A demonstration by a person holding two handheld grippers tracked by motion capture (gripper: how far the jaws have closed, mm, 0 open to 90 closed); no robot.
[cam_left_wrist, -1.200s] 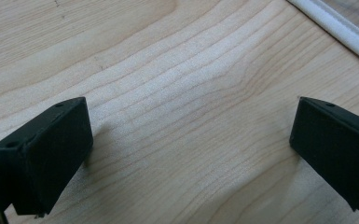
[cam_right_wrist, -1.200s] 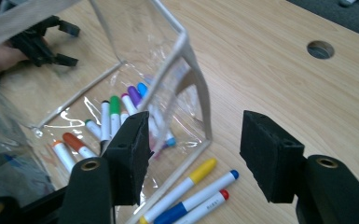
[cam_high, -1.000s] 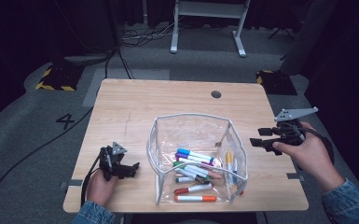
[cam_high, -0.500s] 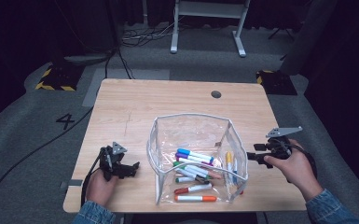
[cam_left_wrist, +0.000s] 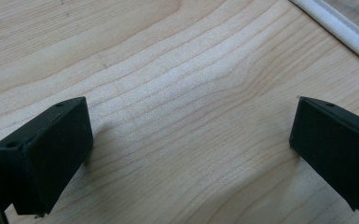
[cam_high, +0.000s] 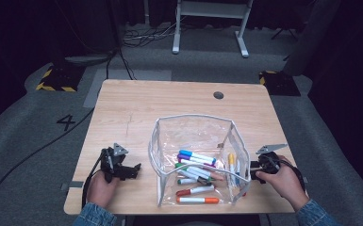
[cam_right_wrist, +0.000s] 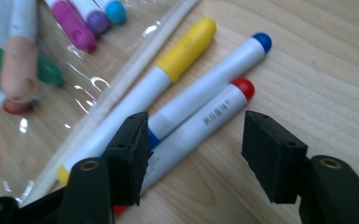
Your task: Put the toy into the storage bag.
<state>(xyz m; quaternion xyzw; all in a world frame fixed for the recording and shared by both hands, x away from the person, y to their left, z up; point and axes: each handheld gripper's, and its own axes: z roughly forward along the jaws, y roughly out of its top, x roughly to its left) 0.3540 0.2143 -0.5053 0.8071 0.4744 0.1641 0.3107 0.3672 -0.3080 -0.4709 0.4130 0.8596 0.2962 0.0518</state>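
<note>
At the lower right of the high view, the right gripper (cam_high: 253, 170) has come down and inward from its raised spot near the tabletop's right edge and now sits low against the right wall of the clear pouch (cam_high: 193, 123). Its fingers (cam_right_wrist: 130, 154) stand open and hold nothing. In the right gripper view they frame three markers lying side by side on the wood: a red-capped one (cam_right_wrist: 205, 122) nearest the gap, a blue-capped one (cam_right_wrist: 214, 79) beside it, and a yellow-capped one (cam_right_wrist: 168, 70) along the pouch's white edge. The descent suggests a pick-up of the red marker is next, though no finger touches it yet.

At the lower left, the left gripper (cam_high: 134, 170) has not moved; its fingers (cam_left_wrist: 46, 149) are spread wide over bare tabletop (cam_left_wrist: 182, 107), empty.

Farther up, inside the pouch, more markers (cam_high: 195, 165) lie in a loose heap.
</note>
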